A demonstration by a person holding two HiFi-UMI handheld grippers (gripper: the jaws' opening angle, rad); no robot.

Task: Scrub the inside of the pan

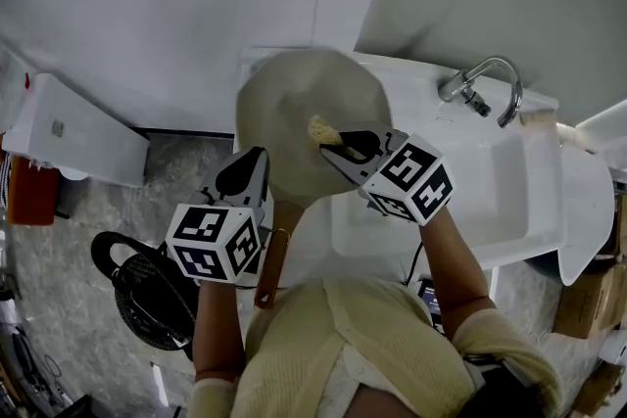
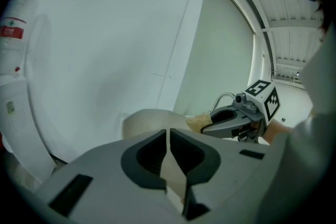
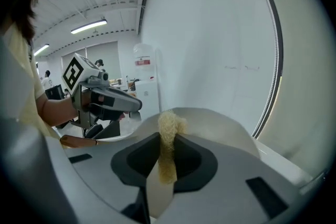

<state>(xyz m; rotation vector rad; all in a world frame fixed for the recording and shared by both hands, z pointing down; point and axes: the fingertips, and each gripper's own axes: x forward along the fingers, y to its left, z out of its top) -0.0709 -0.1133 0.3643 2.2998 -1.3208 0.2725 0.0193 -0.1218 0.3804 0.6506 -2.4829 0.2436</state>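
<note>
The beige pan [image 1: 309, 117] is tilted up over the left end of the white sink [image 1: 500, 201], with its wooden handle [image 1: 271, 261] pointing back toward me. My left gripper [image 1: 245, 173] is shut on the pan near where the handle begins; a thin beige strip shows between its jaws [image 2: 168, 136]. My right gripper [image 1: 338, 147] is shut on a pale yellow fibrous scrubber [image 1: 323, 129], whose tip rests against the pan's broad face [image 3: 215, 123]. The scrubber [image 3: 168, 131] sticks out past the jaws in the right gripper view. From the left gripper view, the right gripper [image 2: 212, 122] is seen with the scrubber [image 2: 195, 122].
A chrome tap [image 1: 485, 81] stands at the sink's back right. A black round wire item [image 1: 147, 294] lies on the floor at the lower left. A white box [image 1: 73, 134] and a red thing [image 1: 32, 193] stand along the left wall.
</note>
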